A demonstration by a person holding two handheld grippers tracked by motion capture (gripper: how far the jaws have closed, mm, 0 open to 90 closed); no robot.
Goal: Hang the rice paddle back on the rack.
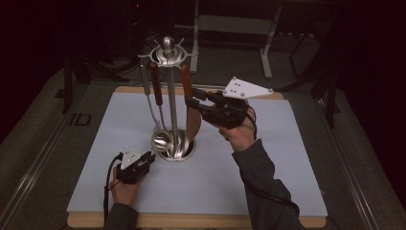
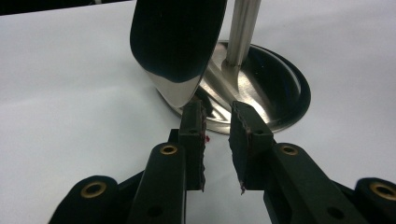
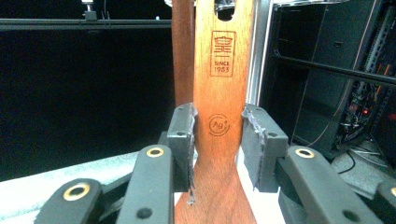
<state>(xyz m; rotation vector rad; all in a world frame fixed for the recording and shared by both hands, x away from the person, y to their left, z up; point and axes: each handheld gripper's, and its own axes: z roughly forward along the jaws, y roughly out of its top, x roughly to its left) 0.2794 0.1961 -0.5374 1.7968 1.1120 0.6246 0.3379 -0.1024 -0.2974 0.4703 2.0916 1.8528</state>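
One wooden spatula (image 3: pixel 219 93) is hanging by the hole in its handle from the crown of the metal stand (image 1: pixel 168 52), and your right claw (image 3: pixel 218 135) is gripping its handle at the neck; if you are pulling sideways rather than lifting it off the hook, you are risking tipping the whole stand. Your left claw (image 2: pixel 218 126) is sitting half open and empty just beside the stand's round base (image 2: pixel 280 93), not bracing it. The ladle (image 1: pixel 162 140) and neighbouring handles are crowding the stand's far side, while the white table (image 1: pixel 268 182) toward you is offering open room.
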